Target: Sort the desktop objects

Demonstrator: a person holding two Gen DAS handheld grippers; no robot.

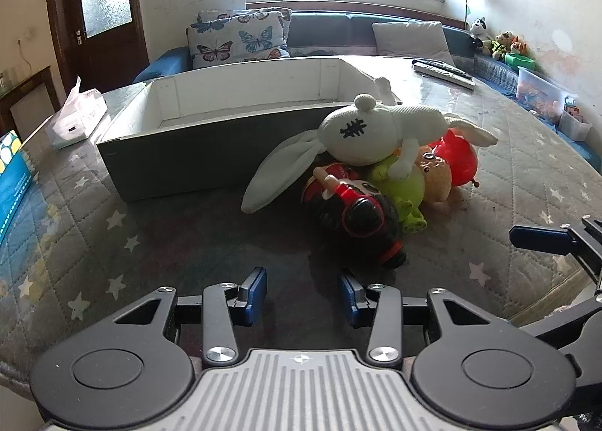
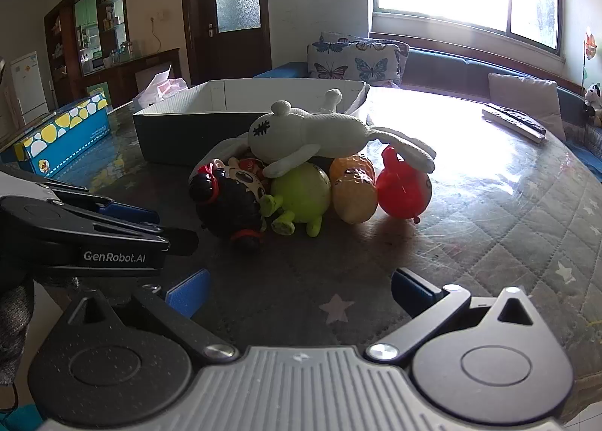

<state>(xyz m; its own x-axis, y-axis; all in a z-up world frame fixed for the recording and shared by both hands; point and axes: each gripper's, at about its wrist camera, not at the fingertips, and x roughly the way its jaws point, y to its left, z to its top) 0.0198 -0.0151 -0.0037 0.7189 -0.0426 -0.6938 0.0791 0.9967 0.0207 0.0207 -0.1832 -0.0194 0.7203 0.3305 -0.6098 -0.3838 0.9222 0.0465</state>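
Far left on the bench [image 1: 150,227], a quilted star-print cover under clear film: a blue carton with yellow and white spots [image 2: 64,137], then a tissue pack [image 1: 75,118]. Next, the open grey cardboard box with white inside [image 1: 210,152], empty as far as I see; I judge it the sorting bin. Touching its right front corner, the toy heap: black-and-red round figure [image 1: 361,212], lime-green squeaky animal [image 2: 301,194], orange dimpled toy [image 2: 353,190], red balloon-like toy [image 2: 404,190], with the white knitted long-eared rabbit [image 1: 380,130] draped on top. I would lift it first. My left tongs [image 1: 304,295] gape, empty, short of the heap. Right tongs [image 2: 297,291] stand at their widest, empty. Nothing sorted yet.
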